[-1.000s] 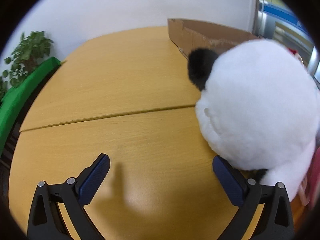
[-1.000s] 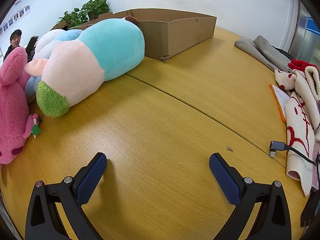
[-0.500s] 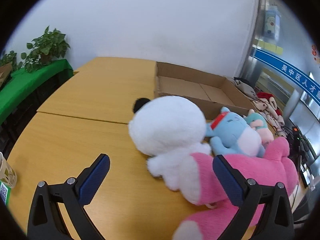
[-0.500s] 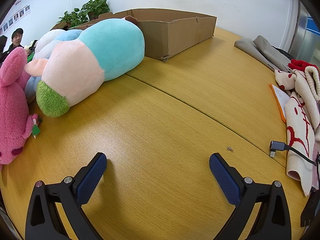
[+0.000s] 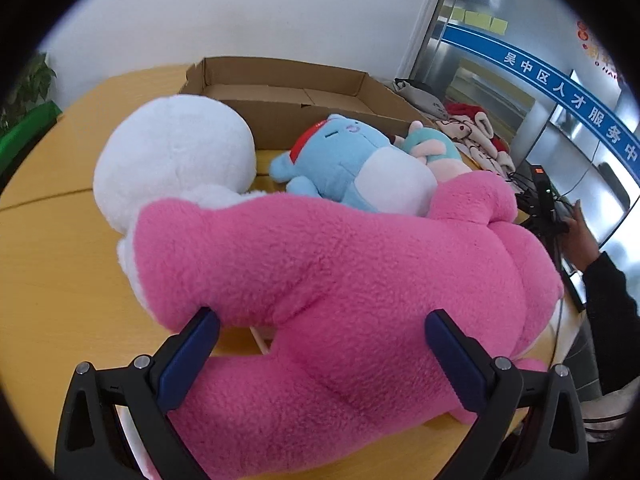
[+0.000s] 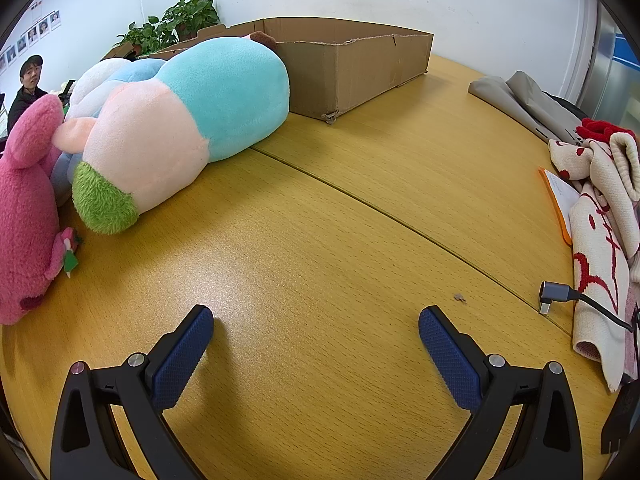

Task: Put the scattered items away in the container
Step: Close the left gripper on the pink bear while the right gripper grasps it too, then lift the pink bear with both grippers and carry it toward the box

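Pink plush toy (image 5: 340, 280) is now framed between the spread, empty jaws of the left gripper (image 5: 320, 344), swung over from bare desk (image 5: 60, 280); grasping seems next. The right gripper (image 6: 316, 344) is left parked, jaws spread and empty.

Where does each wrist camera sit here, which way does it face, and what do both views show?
Left wrist: rides the left gripper, open, looking over the pink plush toward the cardboard box.
Right wrist: rides the right gripper, open over bare table, facing the box from its corner.
Shared: the box, pink plush, blue plush, pastel plush.
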Tool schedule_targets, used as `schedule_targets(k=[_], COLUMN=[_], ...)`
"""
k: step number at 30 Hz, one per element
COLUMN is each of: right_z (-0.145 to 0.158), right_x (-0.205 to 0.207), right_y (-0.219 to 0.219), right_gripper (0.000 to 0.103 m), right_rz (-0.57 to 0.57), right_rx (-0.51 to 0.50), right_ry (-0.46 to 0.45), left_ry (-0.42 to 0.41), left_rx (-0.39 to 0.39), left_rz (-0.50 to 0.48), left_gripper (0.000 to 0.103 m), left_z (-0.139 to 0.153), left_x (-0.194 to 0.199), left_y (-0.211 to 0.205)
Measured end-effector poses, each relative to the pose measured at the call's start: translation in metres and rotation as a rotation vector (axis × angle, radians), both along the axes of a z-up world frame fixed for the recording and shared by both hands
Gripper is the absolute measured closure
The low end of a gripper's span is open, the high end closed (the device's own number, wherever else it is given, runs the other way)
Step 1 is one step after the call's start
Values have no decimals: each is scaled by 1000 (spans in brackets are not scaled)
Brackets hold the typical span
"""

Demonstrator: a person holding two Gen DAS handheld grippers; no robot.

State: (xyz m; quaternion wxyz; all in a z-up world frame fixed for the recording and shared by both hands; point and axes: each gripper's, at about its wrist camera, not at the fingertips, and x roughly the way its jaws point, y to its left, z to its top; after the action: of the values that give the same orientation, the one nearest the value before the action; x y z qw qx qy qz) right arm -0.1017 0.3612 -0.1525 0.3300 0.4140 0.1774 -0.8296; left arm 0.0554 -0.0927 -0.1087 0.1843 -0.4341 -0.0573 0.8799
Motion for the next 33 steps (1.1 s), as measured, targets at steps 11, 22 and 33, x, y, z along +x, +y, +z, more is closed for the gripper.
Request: schedule_targets(k=[11,22,33], right_z=[0,6,124], right_x=[42,98,220], right_y=[-1,-43,-94], right_gripper=[0,2,0], right_rz=[-415,-636,-323], right_rx=[0,-28,-378], right_ry=[3,-43,116], left_ry=[-103,-150,-127], left_rx=[164,177,185], left_rz=[-77,-73,-33], left_gripper=[0,0,0], left_z=[-34,-38,-37], left_x=[-2,-1,0], left_y=[-4,-1,1])
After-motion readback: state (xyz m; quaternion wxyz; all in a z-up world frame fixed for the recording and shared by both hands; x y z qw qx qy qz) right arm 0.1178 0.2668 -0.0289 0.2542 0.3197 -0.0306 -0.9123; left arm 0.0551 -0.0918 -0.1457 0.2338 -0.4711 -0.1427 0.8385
